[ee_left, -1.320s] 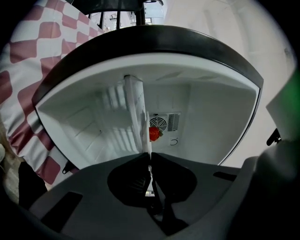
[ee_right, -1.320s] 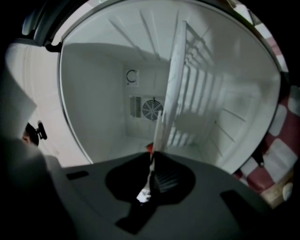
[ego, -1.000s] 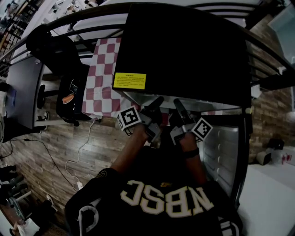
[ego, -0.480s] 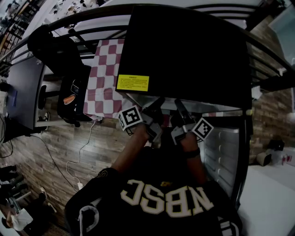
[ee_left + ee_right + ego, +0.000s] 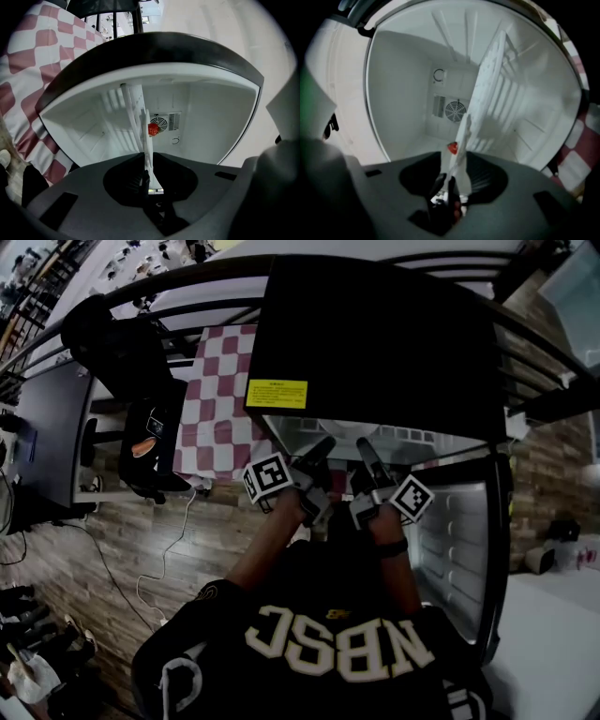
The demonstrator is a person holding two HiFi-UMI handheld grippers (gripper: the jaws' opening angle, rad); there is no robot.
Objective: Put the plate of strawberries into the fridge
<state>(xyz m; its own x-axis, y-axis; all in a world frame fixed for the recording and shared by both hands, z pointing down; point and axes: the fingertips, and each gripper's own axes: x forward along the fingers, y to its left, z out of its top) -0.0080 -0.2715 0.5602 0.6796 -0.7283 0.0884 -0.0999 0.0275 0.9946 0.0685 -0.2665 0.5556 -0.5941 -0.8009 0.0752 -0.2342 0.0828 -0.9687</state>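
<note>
The white plate [image 5: 140, 117] shows edge-on inside the white cavity of the black fridge [image 5: 375, 343]. One red strawberry [image 5: 153, 129] is visible on it. My left gripper [image 5: 146, 176] has the plate's rim between its jaws, which are opening while the pads still look to be on the rim. In the right gripper view the plate [image 5: 487, 79] and a strawberry [image 5: 452, 148] are blurred. My right gripper [image 5: 446, 183] holds the opposite rim, its jaws opening too. In the head view the left gripper [image 5: 319, 448] and right gripper [image 5: 364, 448] reach side by side into the fridge mouth.
The fridge door [image 5: 459, 549] hangs open at the right. A fan vent [image 5: 165, 123] sits on the back wall. A red-and-white checkered cloth [image 5: 216, 399] lies left of the fridge, next to a black chair [image 5: 141, 427]. A cable [image 5: 159, 549] crosses the wood floor.
More of the lit fridge interior shows in the head view now. Both grippers have stayed at the fridge mouth, barely shifted.
</note>
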